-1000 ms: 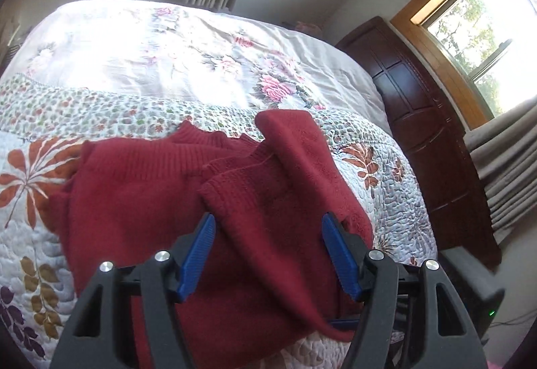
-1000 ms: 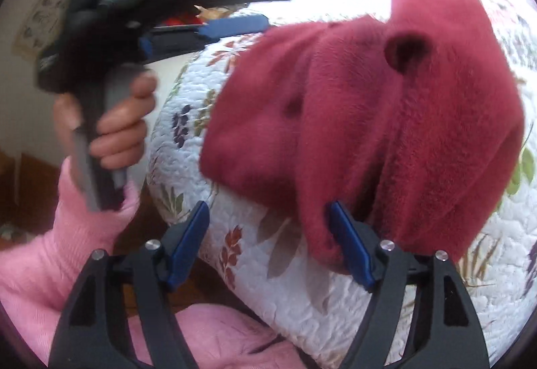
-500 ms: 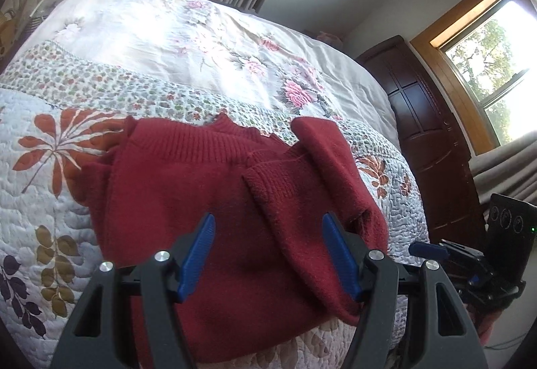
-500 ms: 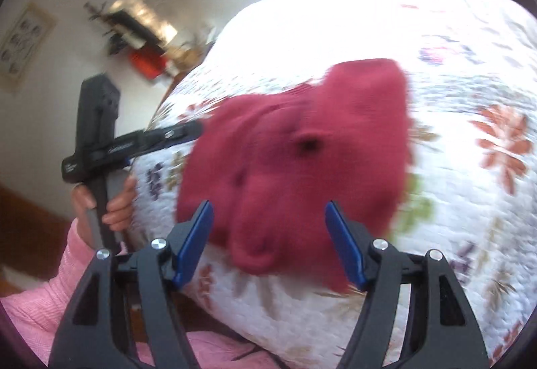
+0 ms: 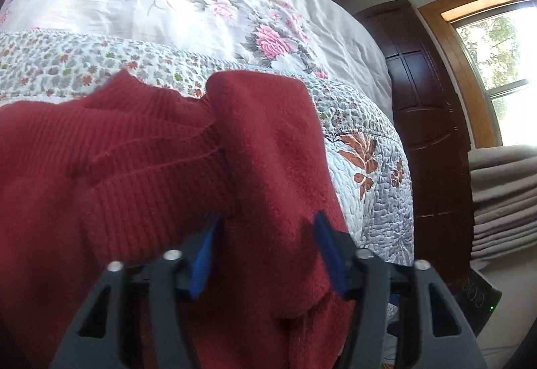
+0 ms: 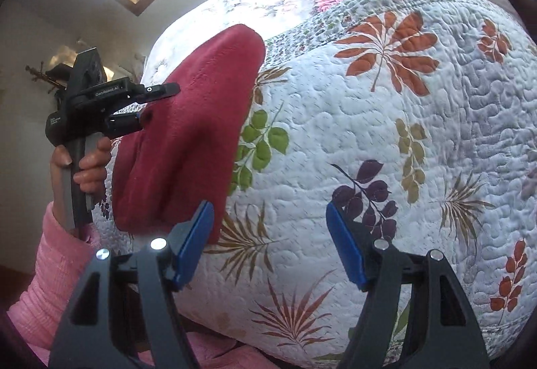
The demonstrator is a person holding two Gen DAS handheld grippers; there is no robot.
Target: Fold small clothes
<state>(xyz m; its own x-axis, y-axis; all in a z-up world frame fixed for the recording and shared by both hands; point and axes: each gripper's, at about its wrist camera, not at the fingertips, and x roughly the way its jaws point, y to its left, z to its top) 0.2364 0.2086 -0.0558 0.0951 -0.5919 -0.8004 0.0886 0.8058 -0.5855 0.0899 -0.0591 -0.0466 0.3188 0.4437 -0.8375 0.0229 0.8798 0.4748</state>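
Dark red knitted sweater (image 5: 141,167) on leaf-print quilted bed (image 6: 386,120). Left gripper (image 5: 265,246) jaws wide, straddling sweater fold, not clamped. Right gripper (image 6: 270,241) jaws wide, empty.

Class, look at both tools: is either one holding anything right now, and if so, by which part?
The right tool is open and empty. The left tool is open around a fold of the red sweater; no closed grip shows.

Dark red sweater (image 5: 141,174); white quilt (image 6: 386,140) with rust, green, purple leaf prints; pink-flowered cream bedspread (image 5: 161,3); pink sleeve (image 6: 50,271); blue fingers (image 6: 193,246).
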